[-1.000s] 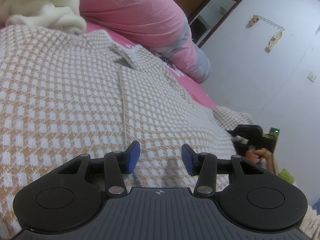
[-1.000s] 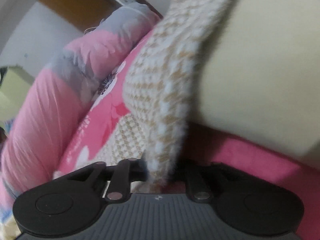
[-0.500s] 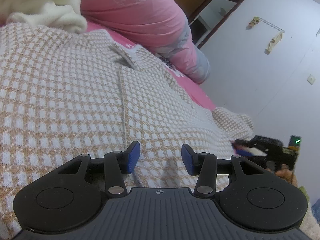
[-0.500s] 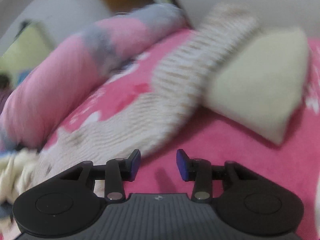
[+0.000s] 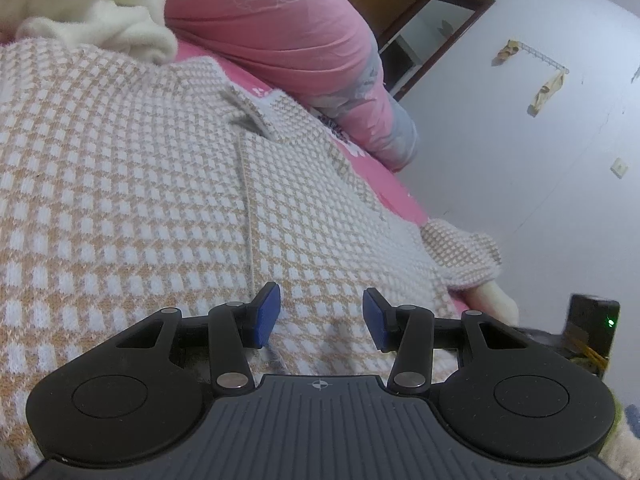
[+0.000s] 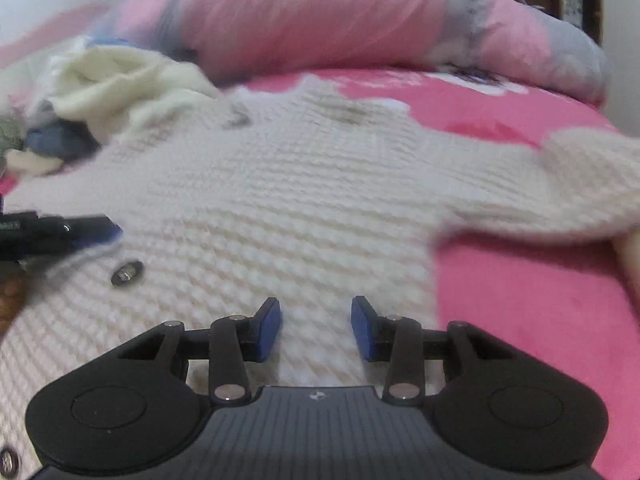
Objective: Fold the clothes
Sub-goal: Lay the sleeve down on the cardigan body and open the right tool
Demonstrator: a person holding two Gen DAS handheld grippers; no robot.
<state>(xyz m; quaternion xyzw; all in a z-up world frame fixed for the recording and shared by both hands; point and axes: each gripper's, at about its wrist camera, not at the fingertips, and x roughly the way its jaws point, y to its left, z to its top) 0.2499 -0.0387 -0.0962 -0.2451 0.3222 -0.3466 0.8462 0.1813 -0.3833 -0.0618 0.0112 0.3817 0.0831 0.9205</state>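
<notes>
A tan-and-white checked knit cardigan (image 5: 152,208) lies spread flat on the pink bed (image 6: 540,304), filling the centre of both views. The left claw (image 5: 320,316) and right claw (image 6: 316,326) hover low over it, both spread and empty. A cream garment (image 5: 92,12) sits upper left, a pink duvet (image 6: 328,16) across the top.

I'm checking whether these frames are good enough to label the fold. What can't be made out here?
- Right wrist view: motion blur smears the checked cardigan, so its pattern is unreadable; the sleeve runs off the right edge.
- Left wrist view: the cardigan's hem is hidden under the left gripper.
- Left wrist view: the cream garment is cut by the top edge.
- Right wrist view: the clothes pile is too blurred to separate.
</notes>
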